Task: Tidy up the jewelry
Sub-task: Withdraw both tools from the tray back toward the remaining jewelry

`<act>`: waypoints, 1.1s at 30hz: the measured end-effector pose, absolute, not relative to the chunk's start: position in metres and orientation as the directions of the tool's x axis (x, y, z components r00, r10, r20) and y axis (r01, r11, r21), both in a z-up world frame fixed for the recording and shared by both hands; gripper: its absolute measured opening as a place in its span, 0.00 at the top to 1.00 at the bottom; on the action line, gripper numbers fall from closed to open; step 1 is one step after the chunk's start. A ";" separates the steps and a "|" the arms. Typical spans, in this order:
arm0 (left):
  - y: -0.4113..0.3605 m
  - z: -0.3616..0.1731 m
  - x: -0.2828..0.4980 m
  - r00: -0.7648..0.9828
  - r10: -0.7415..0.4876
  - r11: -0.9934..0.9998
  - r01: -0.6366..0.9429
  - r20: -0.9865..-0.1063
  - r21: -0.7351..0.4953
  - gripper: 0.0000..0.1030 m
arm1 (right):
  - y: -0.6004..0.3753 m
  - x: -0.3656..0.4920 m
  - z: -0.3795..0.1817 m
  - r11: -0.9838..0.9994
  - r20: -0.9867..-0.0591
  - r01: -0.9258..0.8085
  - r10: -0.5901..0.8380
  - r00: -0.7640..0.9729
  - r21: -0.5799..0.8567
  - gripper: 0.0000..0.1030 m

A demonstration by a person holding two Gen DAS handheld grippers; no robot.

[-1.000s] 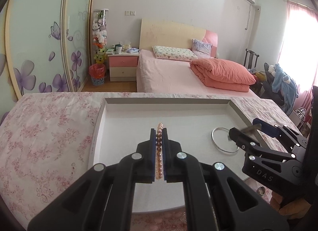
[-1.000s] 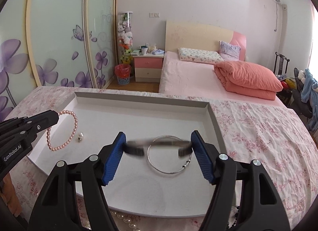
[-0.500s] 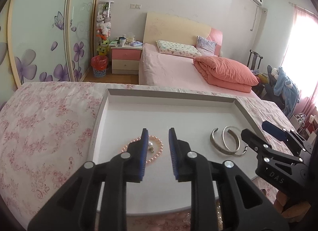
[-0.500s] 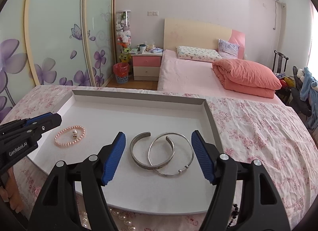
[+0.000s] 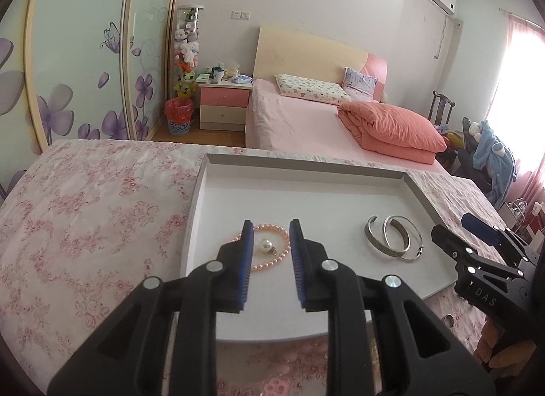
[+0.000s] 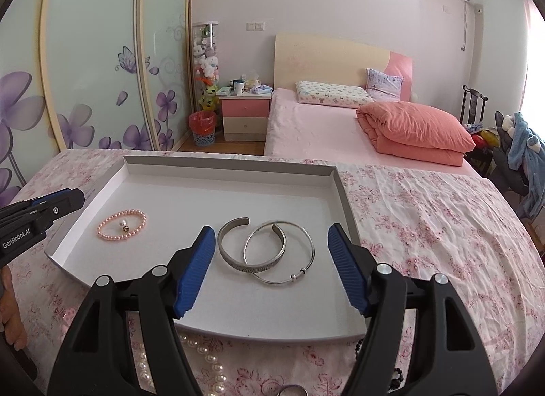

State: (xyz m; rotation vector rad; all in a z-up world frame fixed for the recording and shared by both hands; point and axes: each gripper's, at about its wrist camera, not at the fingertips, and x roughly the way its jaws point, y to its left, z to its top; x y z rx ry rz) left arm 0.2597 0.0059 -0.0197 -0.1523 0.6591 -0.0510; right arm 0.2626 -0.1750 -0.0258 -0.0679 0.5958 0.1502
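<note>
A shallow white tray [image 6: 344, 198] [image 5: 417, 188] lies on the floral cloth. In it lie a pink pearl bracelet [image 6: 102, 228] [image 5: 272, 227] with a pearl earring [image 6: 124, 224] [image 5: 265, 246] inside its loop, a silver cuff [image 6: 227, 253] [image 5: 374, 242] and a thin silver bangle [image 6: 306, 239] [image 5: 414, 234] overlapping it. My left gripper [image 5: 270, 236] is open and empty, just above and in front of the pearl bracelet. My right gripper [image 6: 272, 246] is open and empty, with the cuff and bangle between its fingers' lines.
A white pearl necklace [image 6: 211, 365], dark beads [image 6: 395, 375] and a ring [image 6: 289, 391] lie on the cloth in front of the tray. A small ring [image 5: 447, 319] lies right of the tray. A bed and nightstand stand beyond the table.
My left gripper opened and let the pearl bracelet down into the tray. My right gripper let the cuff down onto the bangle. Both grippers drew back slightly.
</note>
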 end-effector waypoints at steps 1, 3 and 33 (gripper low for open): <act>0.006 -0.019 0.257 0.790 -0.094 0.988 -0.002 -0.606 -0.156 0.76 | -0.175 0.261 -0.026 0.986 -0.563 -0.163 0.123 0.817 -0.020 0.33; 0.007 -0.019 0.252 0.791 -0.094 0.988 -0.002 -0.605 -0.156 0.75 | -0.176 0.255 -0.025 0.986 -0.562 -0.167 0.126 0.818 -0.023 0.33; 0.015 -0.053 0.144 0.744 -0.108 0.990 0.017 -0.660 -0.142 0.65 | -0.248 0.160 -0.066 0.994 -0.698 -0.102 0.100 0.709 0.038 0.31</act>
